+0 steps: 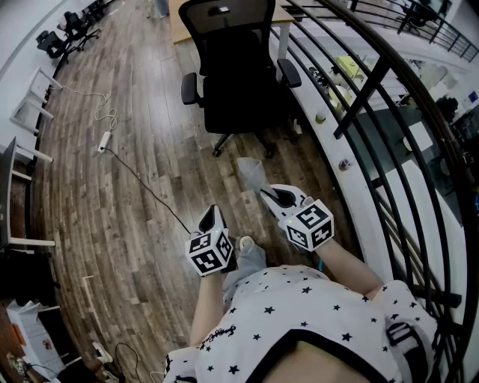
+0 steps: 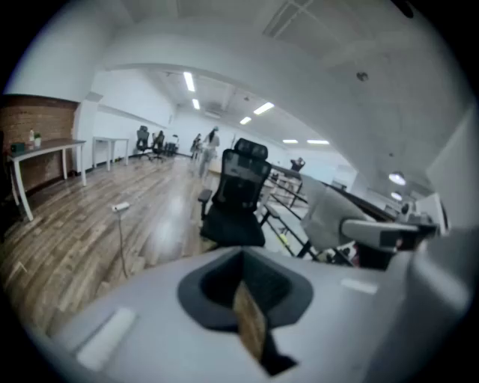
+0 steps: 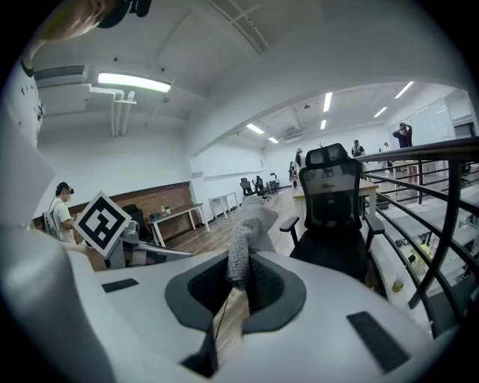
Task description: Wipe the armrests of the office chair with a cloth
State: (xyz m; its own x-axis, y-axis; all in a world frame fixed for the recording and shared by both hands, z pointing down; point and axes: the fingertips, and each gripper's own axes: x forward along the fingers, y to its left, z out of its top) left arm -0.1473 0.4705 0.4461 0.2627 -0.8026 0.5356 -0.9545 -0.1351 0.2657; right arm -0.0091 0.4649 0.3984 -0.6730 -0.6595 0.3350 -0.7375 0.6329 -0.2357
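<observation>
The black mesh-backed office chair [image 1: 238, 67] stands on the wooden plank floor [image 1: 135, 187], its back turned towards a pale counter [image 1: 177, 22] behind it and its seat facing the person. Its two padded armrests [image 1: 190, 88] stick out on either side of the seat, and nothing touches them.

In front of the chair, well short of its wheeled base, the right tongs [image 1: 271, 196] are clamped together on a grey cloth [image 1: 253, 173]. The cloth stands up from the tips in a crumpled bunch that points towards the chair. In the right gripper view the same knitted-looking cloth [image 3: 247, 232] rises out of the pinch of the right tongs [image 3: 238, 280] and partly hides the chair's armrest behind it. The chair [image 3: 333, 217] sits just beyond, apart from the cloth.

The left tongs [image 1: 212, 212] hang in front of the chair too, farther from it than the right tongs and off to the side of the chair's other armrest. Their tips are pressed together and carry nothing. The left gripper view shows the left tongs [image 2: 245, 284] shut, with only floor beyond them, and the chair [image 2: 238, 202] well ahead.

A black metal railing [image 1: 374, 82] runs close beside the chair. On the opposite side, well away from the chair, a white power strip [image 1: 105, 140] lies on the floor with its cable trailing across the boards.
</observation>
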